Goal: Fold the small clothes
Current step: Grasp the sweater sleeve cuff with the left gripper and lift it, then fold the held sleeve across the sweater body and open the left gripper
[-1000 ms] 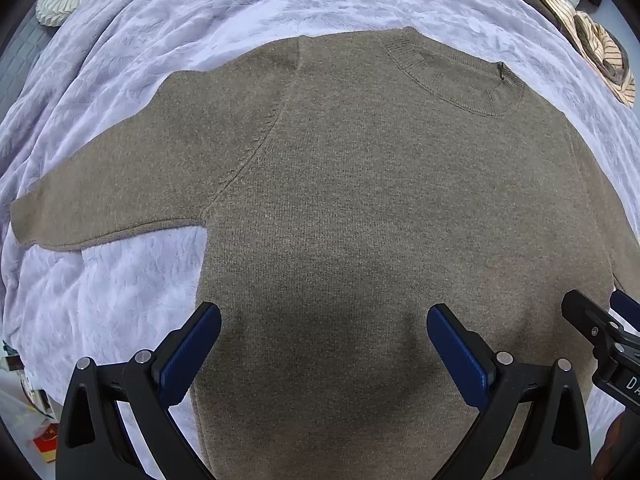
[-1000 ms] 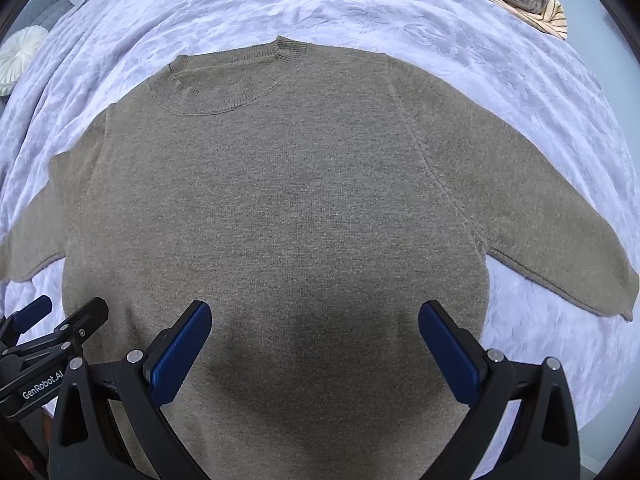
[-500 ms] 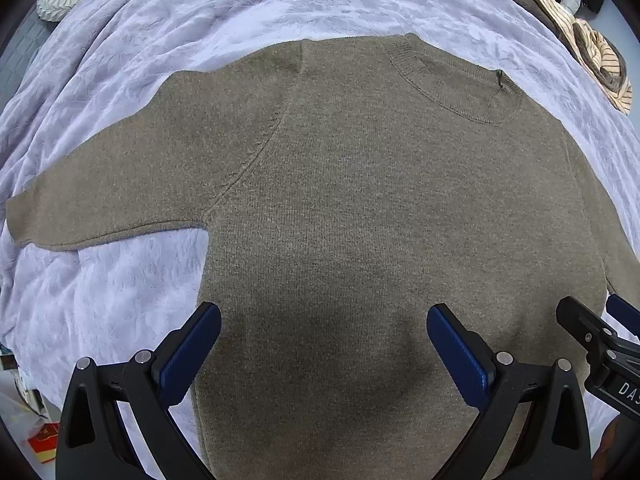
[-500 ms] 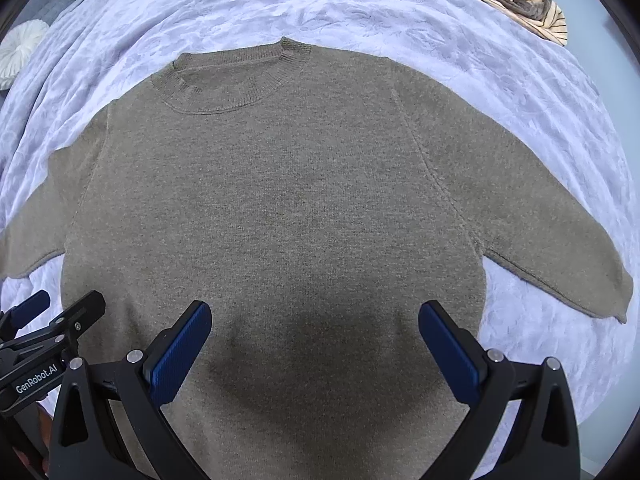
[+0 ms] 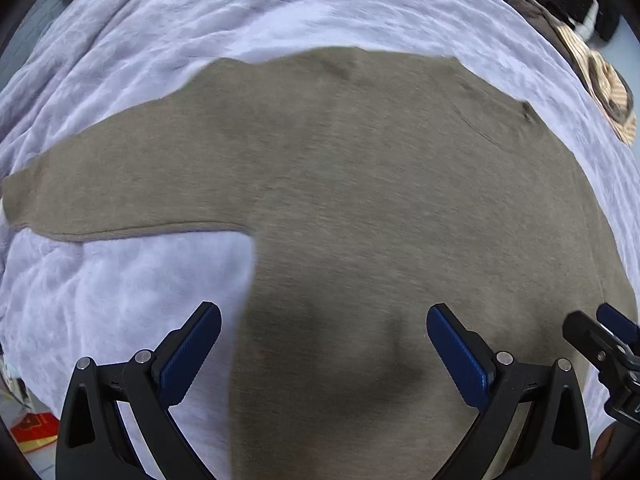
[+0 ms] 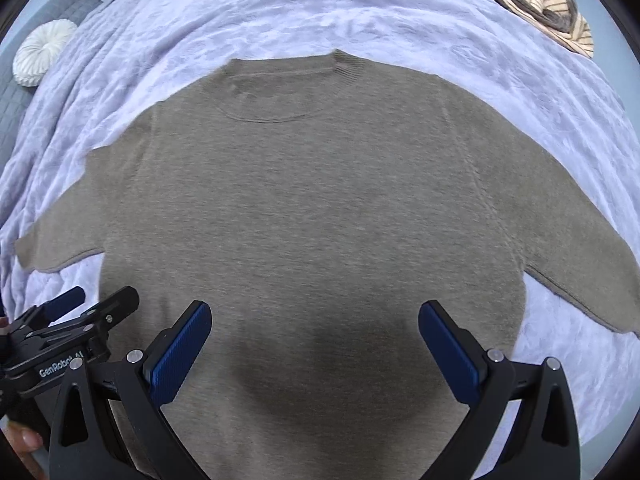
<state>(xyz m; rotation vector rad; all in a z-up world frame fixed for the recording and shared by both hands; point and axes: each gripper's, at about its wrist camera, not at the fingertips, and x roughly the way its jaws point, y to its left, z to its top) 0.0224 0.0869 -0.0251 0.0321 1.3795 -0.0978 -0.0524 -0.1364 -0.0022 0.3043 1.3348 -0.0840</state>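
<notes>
At your far left a round pillow (image 6: 42,51) sits at the bed's edge. Your left gripper (image 5: 324,344) hovers with fingers (image 5: 192,354) wide apart over the sweater's (image 5: 360,200) lower left side. The sweater lies flat, sleeves out, on the lilac blanket (image 6: 320,12). Your right gripper (image 6: 316,340) hangs above its lower middle, fingers spread, holding nothing. Striped clothes (image 6: 548,4) lie far right.
</notes>
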